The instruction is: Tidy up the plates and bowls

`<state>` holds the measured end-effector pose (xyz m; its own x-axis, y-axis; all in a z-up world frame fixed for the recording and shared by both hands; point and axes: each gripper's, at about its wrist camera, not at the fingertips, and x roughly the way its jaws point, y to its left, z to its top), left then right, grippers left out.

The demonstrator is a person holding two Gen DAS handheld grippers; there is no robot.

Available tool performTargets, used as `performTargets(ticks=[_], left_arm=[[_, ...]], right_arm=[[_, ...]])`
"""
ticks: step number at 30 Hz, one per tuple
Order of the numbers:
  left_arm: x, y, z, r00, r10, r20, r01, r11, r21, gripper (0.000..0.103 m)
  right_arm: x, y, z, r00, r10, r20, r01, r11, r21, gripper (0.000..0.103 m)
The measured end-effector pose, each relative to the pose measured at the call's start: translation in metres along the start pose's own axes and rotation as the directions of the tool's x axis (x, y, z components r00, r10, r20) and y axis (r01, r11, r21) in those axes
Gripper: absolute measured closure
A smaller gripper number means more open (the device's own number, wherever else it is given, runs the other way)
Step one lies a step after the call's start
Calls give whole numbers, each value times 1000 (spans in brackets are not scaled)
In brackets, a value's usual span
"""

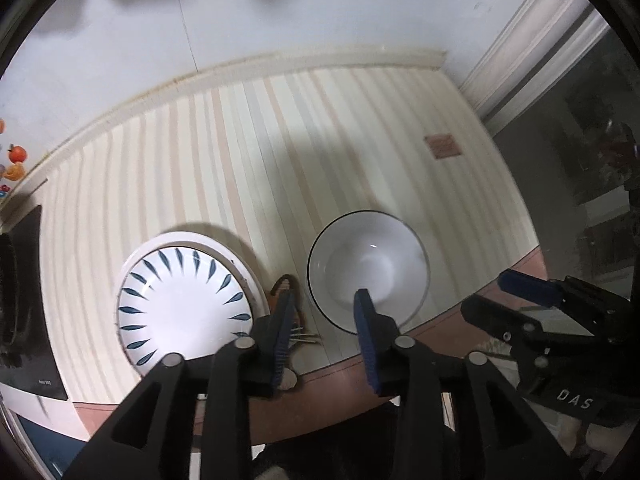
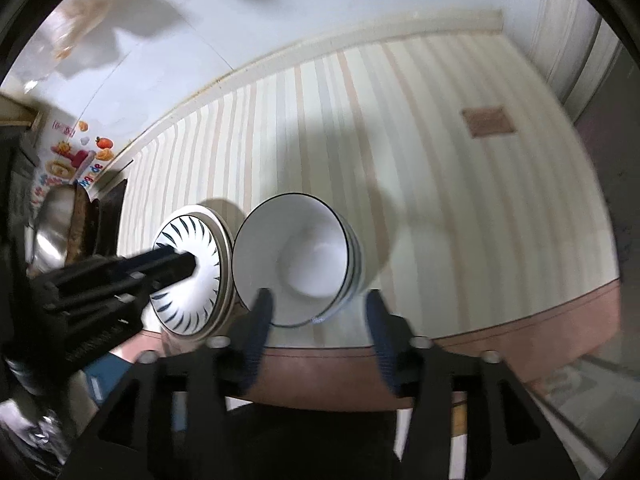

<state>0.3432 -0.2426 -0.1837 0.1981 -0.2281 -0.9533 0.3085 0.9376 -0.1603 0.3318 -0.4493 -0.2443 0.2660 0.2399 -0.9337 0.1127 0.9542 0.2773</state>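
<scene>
A white bowl with a thin dark rim [image 1: 368, 268] [image 2: 296, 268] stands on the striped counter. To its left a dish with blue leaf marks [image 1: 184, 304] [image 2: 192, 280] sits on a cream plate [image 1: 240, 260] [image 2: 225, 240]. My left gripper [image 1: 324, 316] is open above the gap between dish and bowl, its right finger over the bowl's near rim. My right gripper [image 2: 316, 312] is open at the bowl's near side, holding nothing. It shows at the right of the left wrist view [image 1: 520, 292]; the left gripper [image 2: 176, 268] reaches over the dish in the right wrist view.
A small brown-handled utensil [image 1: 288, 300] lies between dish and bowl. The counter's brown front edge [image 1: 440, 320] runs just below them. A black cooktop [image 1: 24, 300] and a steel pot [image 2: 52, 232] stand at the left. A wall [image 1: 240, 20] closes the back.
</scene>
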Motion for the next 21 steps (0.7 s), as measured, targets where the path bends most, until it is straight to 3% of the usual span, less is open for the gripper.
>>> performTargets(ticks=[3, 5, 7, 11, 21], left_arm=[[-16, -1, -8, 1000, -20, 23, 20, 1000, -5, 52], [-26, 0, -13, 999, -33, 41, 34, 999, -9, 25], [-33, 1, -19, 998, -37, 52, 37, 999, -16, 18], [-43, 2, -24, 996, -67, 63, 70, 997, -40, 10], [-47, 0, -24, 994, -86, 73, 90, 994, -55, 8]], right_arm=[[-19, 5, -11, 999, -29, 19, 30, 999, -18, 30], [-30, 6, -17, 999, -44, 29, 44, 999, -17, 23], [-40, 7, -24, 997, -59, 44, 60, 998, -17, 19], [-58, 9, -33, 996, -57, 73, 57, 998, -7, 16], [-73, 10, -39, 992, -59, 108, 57, 998, 19, 12]])
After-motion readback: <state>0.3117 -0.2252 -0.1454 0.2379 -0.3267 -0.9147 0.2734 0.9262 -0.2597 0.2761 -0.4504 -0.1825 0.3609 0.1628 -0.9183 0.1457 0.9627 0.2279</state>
